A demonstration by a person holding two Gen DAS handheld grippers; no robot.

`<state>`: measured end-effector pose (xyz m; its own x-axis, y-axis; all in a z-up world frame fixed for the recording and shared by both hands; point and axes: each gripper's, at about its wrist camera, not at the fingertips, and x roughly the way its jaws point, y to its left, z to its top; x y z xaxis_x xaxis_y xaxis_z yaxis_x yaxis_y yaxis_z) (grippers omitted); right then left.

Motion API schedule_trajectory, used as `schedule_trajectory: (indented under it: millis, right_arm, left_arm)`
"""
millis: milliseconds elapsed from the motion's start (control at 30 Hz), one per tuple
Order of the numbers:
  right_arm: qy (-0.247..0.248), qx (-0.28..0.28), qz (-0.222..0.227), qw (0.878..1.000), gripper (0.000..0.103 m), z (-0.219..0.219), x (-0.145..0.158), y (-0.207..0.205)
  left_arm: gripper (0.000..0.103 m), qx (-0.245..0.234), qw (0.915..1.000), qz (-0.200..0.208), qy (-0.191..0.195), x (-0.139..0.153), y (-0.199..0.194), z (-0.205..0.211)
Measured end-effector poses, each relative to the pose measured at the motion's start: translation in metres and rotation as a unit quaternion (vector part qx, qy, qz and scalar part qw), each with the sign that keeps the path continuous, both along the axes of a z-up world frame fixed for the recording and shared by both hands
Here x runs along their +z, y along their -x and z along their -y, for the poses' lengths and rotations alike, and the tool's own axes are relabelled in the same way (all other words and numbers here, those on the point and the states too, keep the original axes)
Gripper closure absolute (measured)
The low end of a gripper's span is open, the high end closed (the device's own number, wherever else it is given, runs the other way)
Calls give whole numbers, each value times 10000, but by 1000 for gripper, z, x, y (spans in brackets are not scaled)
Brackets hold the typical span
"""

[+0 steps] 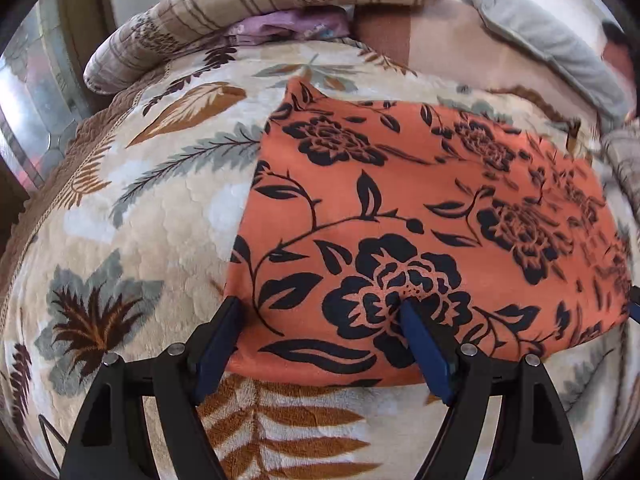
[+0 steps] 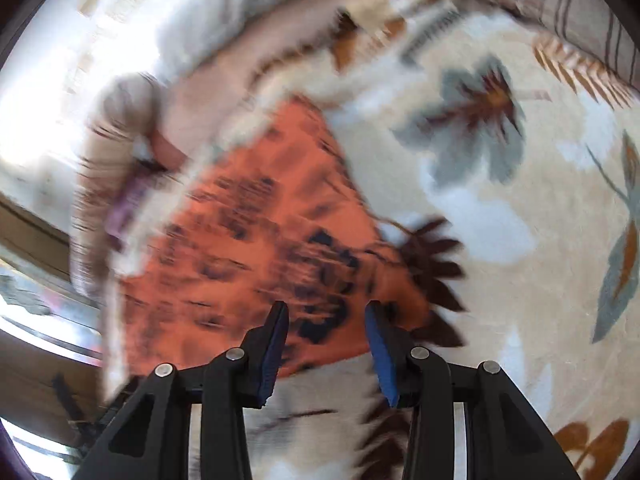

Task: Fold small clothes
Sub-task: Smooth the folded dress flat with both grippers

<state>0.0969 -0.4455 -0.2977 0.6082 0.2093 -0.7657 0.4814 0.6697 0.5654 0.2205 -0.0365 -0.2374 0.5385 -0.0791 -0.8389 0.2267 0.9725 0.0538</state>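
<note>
Cream fleece blanket (image 1: 168, 216) with brown and grey leaf prints covers the bed, and the orange cloth (image 1: 420, 208) with black flowers lies flat on it.

Nearest in the left wrist view, the left tongs (image 1: 320, 308) stand spread wide over the cloth's near corner. One finger (image 1: 228, 320) is at the cloth's left edge, the other (image 1: 416, 320) is over a black flower. Whether the tips touch the fabric cannot be told; nothing is pinched between them. The cloth's near edge runs just ahead of the black finger arms, with blanket showing below it.

The right wrist view is heavily blurred. The right tongs (image 2: 326, 312) are partly spread above the near corner of the cloth (image 2: 256, 232), with fabric seen in the gap, but the pads do not look pressed on it.

Farther back, a striped beige pillow (image 1: 248, 4) curves along the bed's far edge, with a purple cloth (image 1: 288, 28) tucked under it. A grey quilt (image 1: 540, 44) lies to the right of the pillow. At the far right edge something dark and pinkish shows, too blurred to name.
</note>
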Motion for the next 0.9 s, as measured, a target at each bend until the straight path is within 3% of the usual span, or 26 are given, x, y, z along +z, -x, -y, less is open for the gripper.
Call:
schedule_trajectory:
  millis: [67,267,333,433,500,567,633,733,833,900]
  right_arm:
    - [-81,3,-45,10000,61,2,-2,-1]
    - [624,237,666,9955,61,-13,40,-21]
    - [698,345,581,9953,61,-17,34,-38]
    - [590,519,3,9969,65,-22,2,-64]
    - [755,515,95,9958,65,-23,8,-70]
    - [798,552,373,9946,64,-21,24,-81]
    - [916,522,532,9930,64,-15,34,-98]
    - [987,349,477,9934,64,3,34,-136]
    - [814,79,157,9965,65,24,16,-171]
    - [566,-31,-177,9982,66,36,-5,-186]
  left_arm:
    - [21,-39,10000,80,-12,6,2,2]
    - [21,74,9984,420,379,24,-2,-8]
    - [21,195,9988,370,244,19,-10,-9]
    - [21,392,9991,-113,111,-1,-24,-13]
    - [19,555,9975,-216,384,-4,-29,-20]
    - [18,516,9980,-208,302,-4,-32,-17]
    - [11,481,9987,-139,130,-6,-35,-11]
    - [0,649,9978,-93,35,-12,-38,-12]
    - [0,736,9964,-286,301,-17,-45,-19]
    - [0,655,9972,-297,181,-17,-46,-14]
